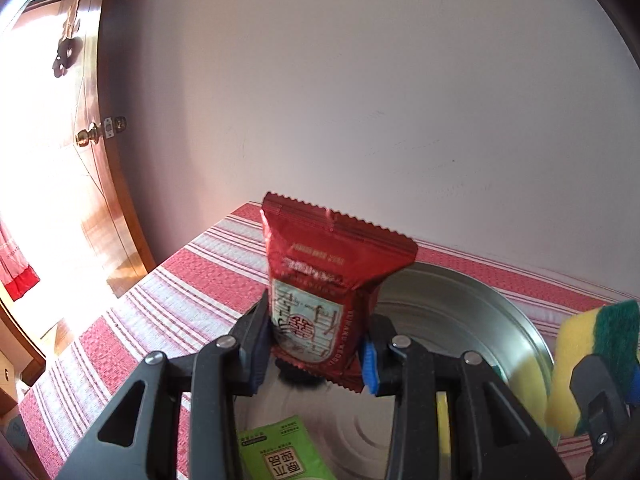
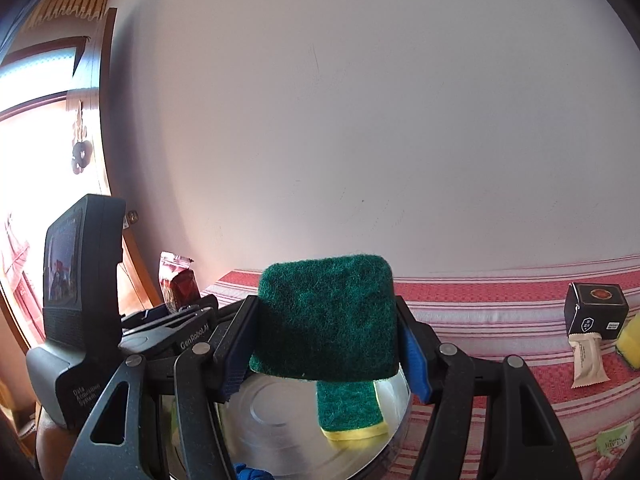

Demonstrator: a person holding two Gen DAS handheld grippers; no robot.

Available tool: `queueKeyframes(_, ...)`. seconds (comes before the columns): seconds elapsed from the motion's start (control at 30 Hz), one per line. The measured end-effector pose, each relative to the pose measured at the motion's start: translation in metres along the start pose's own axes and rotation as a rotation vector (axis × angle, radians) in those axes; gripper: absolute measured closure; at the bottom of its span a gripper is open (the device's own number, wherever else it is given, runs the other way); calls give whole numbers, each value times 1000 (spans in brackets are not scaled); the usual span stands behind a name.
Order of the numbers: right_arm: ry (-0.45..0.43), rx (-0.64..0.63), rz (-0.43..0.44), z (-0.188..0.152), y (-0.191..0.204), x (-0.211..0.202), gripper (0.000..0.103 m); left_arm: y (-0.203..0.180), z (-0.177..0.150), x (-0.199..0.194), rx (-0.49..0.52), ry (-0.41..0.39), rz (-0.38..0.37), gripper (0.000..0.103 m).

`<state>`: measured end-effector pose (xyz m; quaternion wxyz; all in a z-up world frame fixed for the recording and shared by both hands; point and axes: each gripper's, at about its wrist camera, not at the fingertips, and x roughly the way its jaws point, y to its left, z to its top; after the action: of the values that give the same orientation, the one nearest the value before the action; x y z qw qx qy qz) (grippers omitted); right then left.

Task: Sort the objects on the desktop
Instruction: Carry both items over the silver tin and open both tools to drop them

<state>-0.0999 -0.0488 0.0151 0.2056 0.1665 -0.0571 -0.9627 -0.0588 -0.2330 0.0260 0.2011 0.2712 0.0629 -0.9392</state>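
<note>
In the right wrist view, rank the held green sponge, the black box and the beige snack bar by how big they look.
1. Held green sponge, largest, though it sits right at the camera, so that is partly nearness.
2. Black box.
3. Beige snack bar, only slightly smaller-looking than the box.

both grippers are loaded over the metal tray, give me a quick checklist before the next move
1. Left gripper grip on the red snack packet: ok, both pads press its lower half.
2. Right gripper grip on the green-topped sponge: ok, clamped from both sides.
3. Packet above the metal tray: ok, tray lies beneath and behind it.
4. Free space under the held sponge: not ok, another sponge already lies in the tray there.
5. Free space under the packet: cannot tell, a green packet lies in the tray near the fingers.
6. Clearance between the grippers: cannot tell, they sit close side by side.
</note>
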Motion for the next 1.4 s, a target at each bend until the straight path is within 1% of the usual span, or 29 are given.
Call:
queueKeyframes(0.03,7,-13,-2,-2,9,-7,37,1,-1,2,6,2,14,67)
queueKeyframes(0.07,13,-25,-4,-5,10,-6,37,1,-2,4,9,6,23,67)
queueKeyframes(0.17,19,-56,-6,-11,10,-3,37,2,-2,5,4,13,17,67)
queueKeyframes(0.37,16,-107,-20,-16,26,-3,37,4,-3,3,-2,7,29,67)
queueKeyframes(0.5,21,-141,-9,-13,37,-4,37,6,-4,1,-5,1,65,67)
queueKeyframes(0.6,26,-158,6,-16,34,-7,37,5,-5,0,1,0,97,67)
queueKeyframes(0.77,46,-189,13,-21,35,-5,37,6,-6,-1,-3,7,119,67)
queueKeyframes(0.97,56,-189,12,-21,31,-3,37,3,-11,-3,10,16,159,67)
queueKeyframes(1.27,94,-175,34,-20,23,2,36,-3,-17,1,37,37,184,66)
queueKeyframes(1.3,97,-173,35,-20,23,3,36,-3,-17,2,39,37,191,65)
queueKeyframes(1.37,100,-161,35,-20,22,4,33,-5,-19,1,42,37,208,55)
queueKeyframes(1.4,108,-154,41,-20,21,4,33,-5,-19,2,44,34,215,38)
